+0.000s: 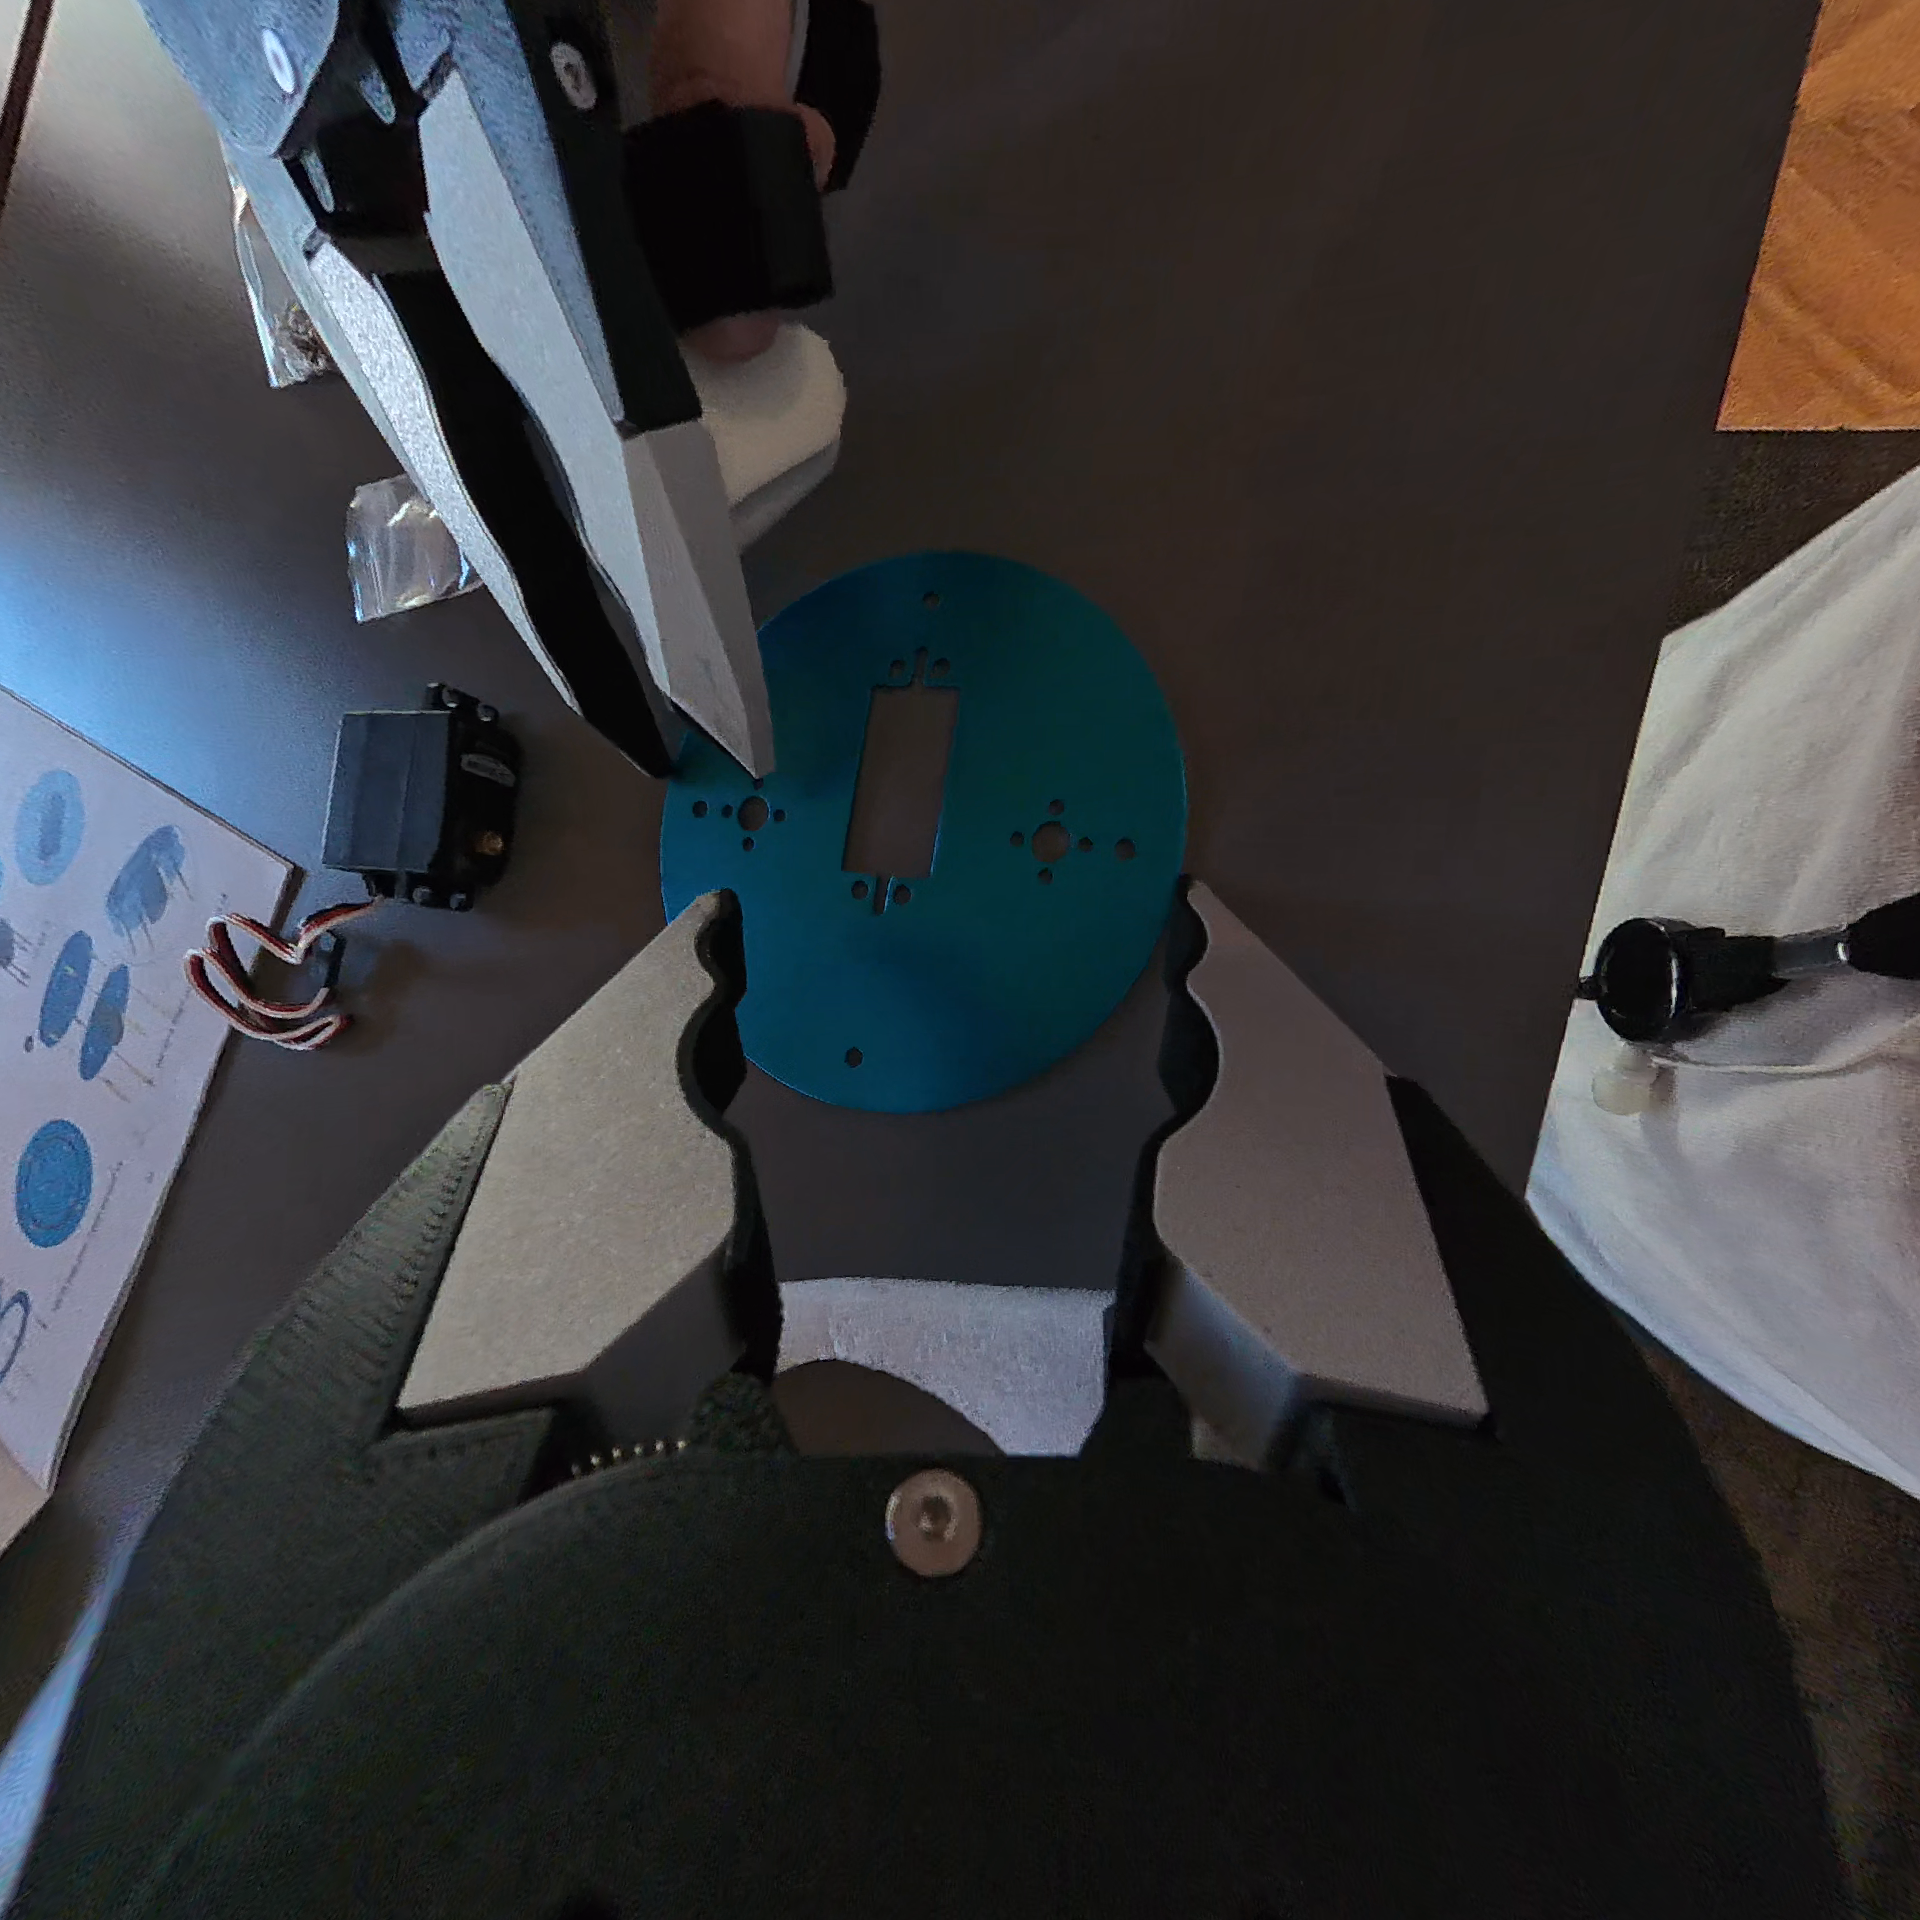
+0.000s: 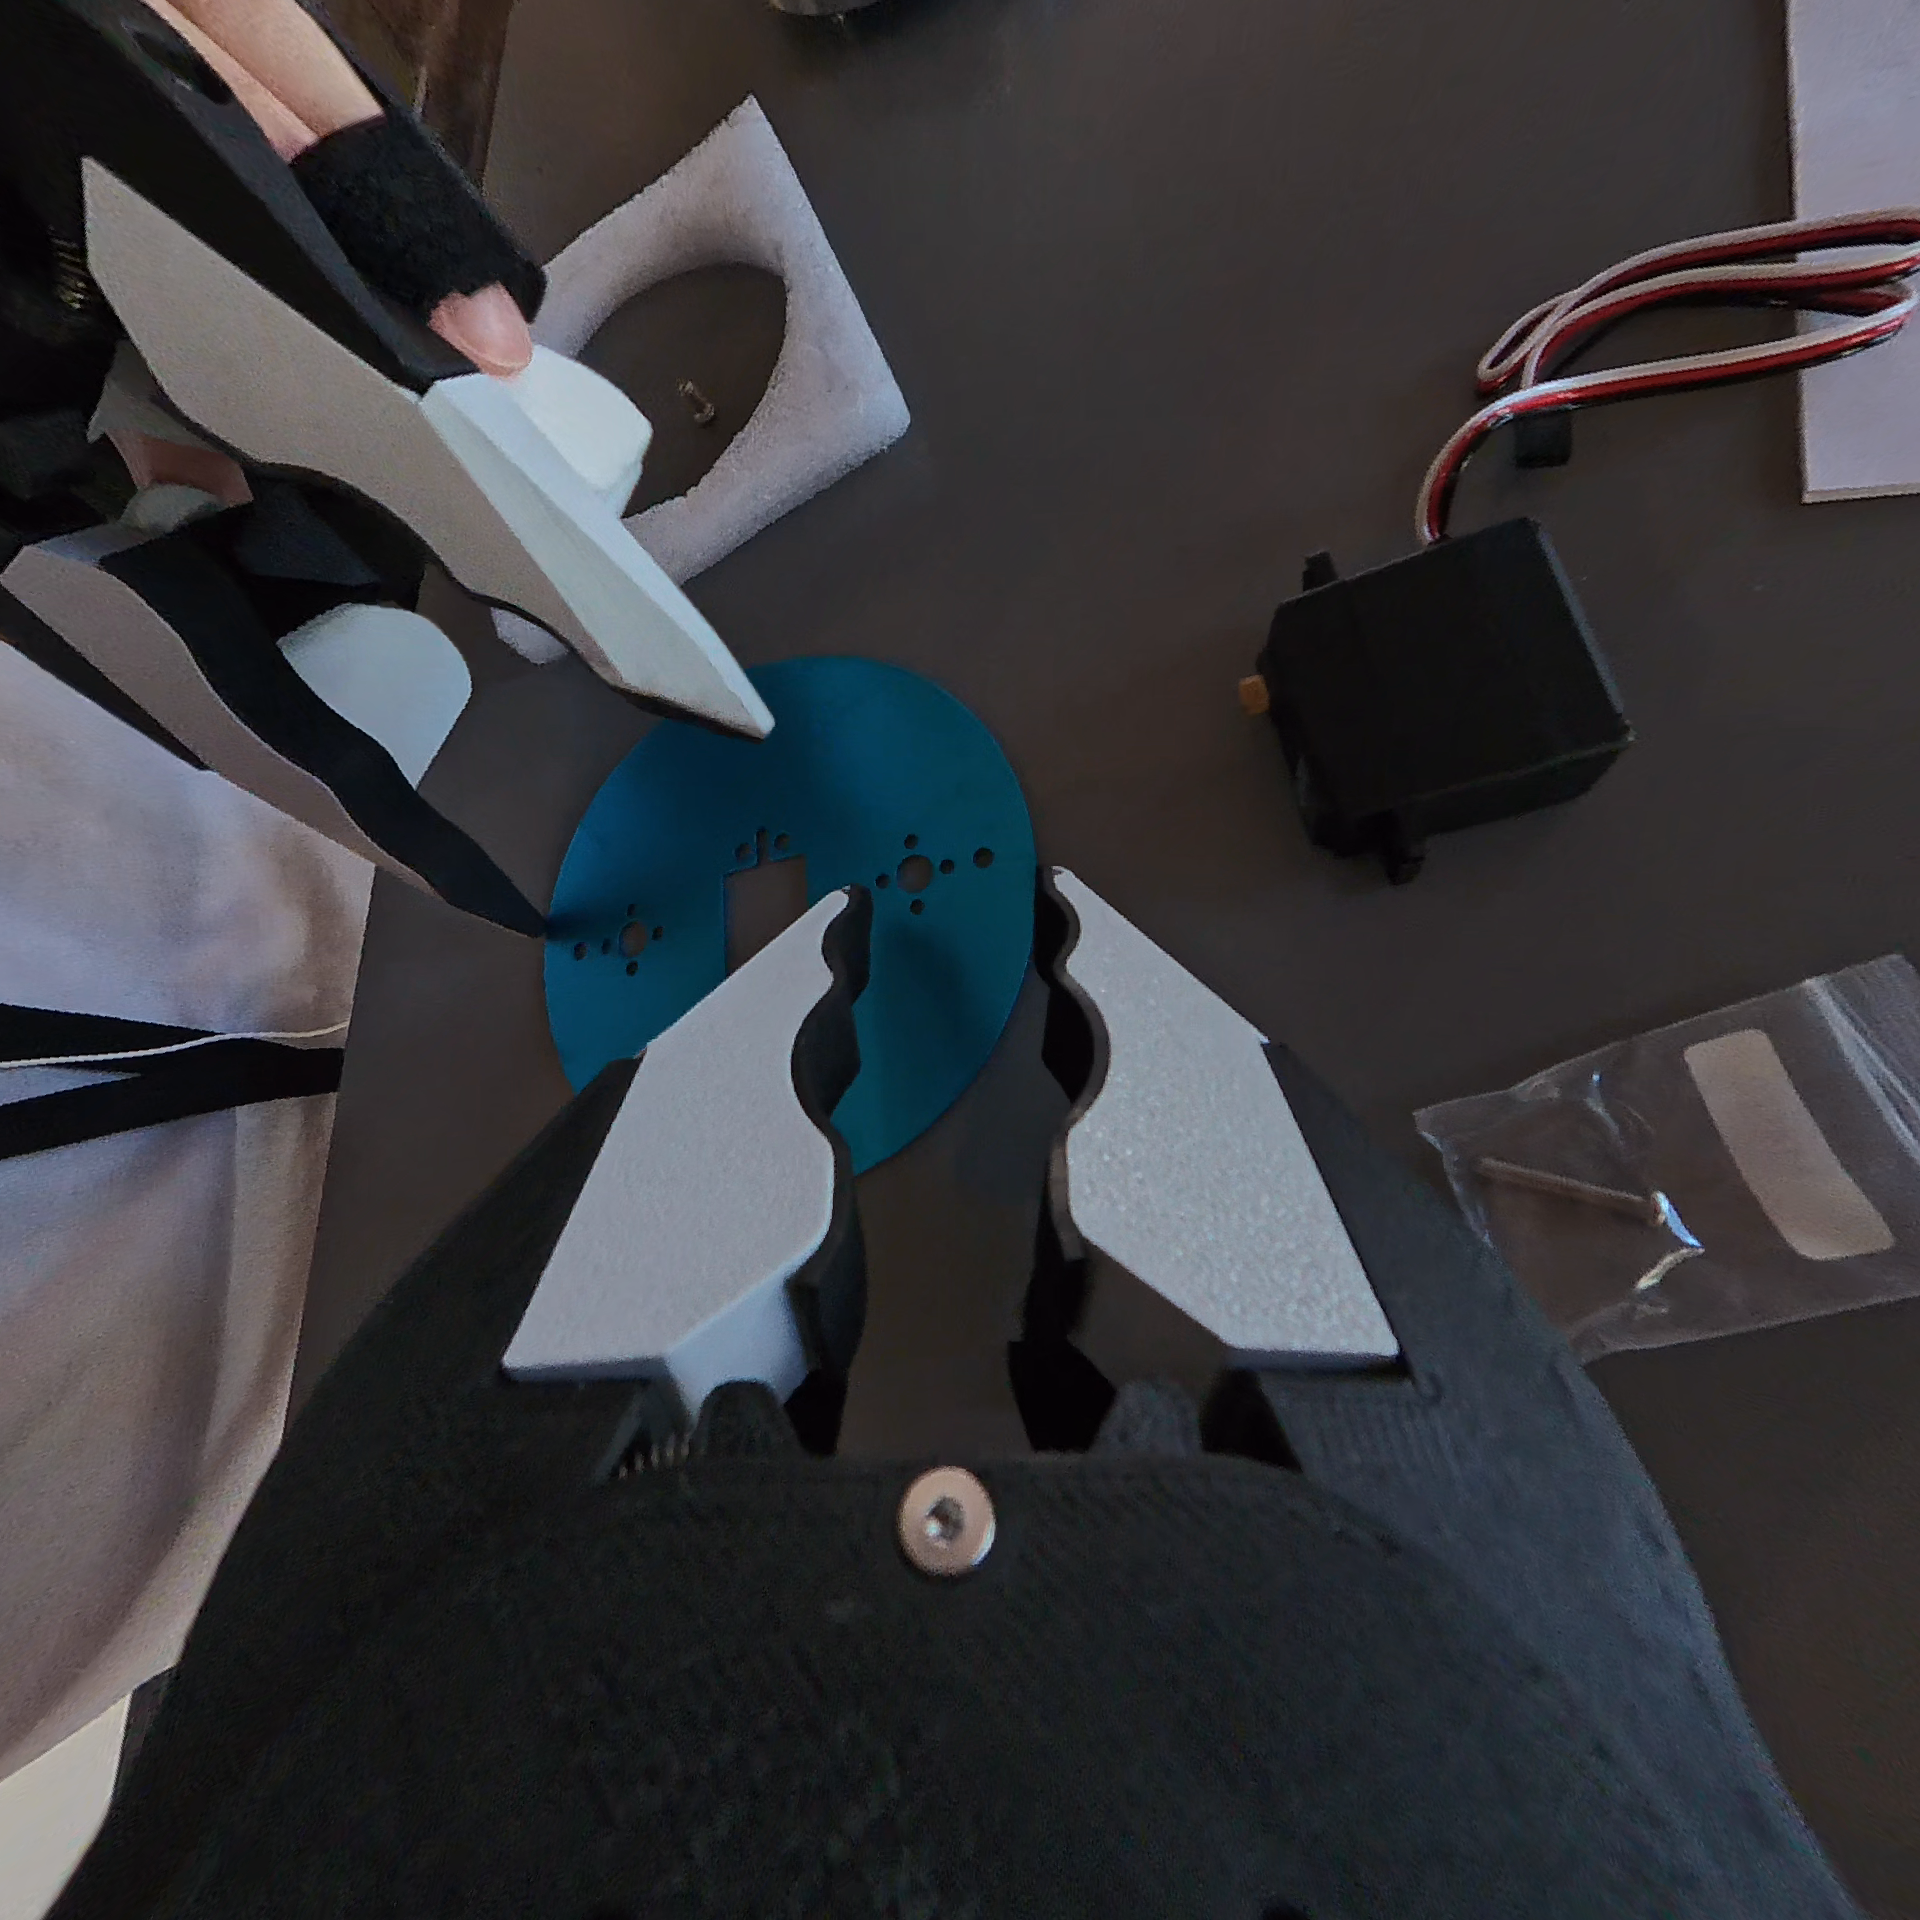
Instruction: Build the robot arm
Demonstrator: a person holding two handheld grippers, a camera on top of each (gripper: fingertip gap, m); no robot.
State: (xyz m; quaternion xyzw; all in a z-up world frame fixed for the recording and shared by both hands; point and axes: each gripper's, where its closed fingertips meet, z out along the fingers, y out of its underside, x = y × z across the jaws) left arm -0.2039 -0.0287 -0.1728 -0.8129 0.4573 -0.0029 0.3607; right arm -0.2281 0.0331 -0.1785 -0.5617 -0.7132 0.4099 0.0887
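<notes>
A flat blue round plate (image 1: 987,966) with a rectangular slot and several small holes lies on the dark table (image 1: 1351,520). My left gripper (image 1: 951,899) is open wide, one fingertip at each side of the plate's rim, holding nothing. It also shows in the right wrist view (image 2: 652,826), upper left. My right gripper (image 2: 951,883) is open, one fingertip over the plate (image 2: 914,997) near its slot, the other at the rim. In the left wrist view the right gripper (image 1: 712,774) reaches down from the upper left onto the plate's left edge.
A black servo (image 2: 1444,675) with a red-white-dark cable (image 2: 1714,301) lies beside the plate. A white foam piece (image 2: 831,343) with an oval cutout holds a small screw (image 2: 696,400). There is a clear bag (image 2: 1714,1153) with a screw, a printed sheet (image 1: 104,987) and a person's white garment (image 1: 1766,1195). The black servo (image 2: 1444,675) sits 7 centimetres or so from the ends of my right fingers. It turns up in the left wrist view (image 1: 389,792) as well.
</notes>
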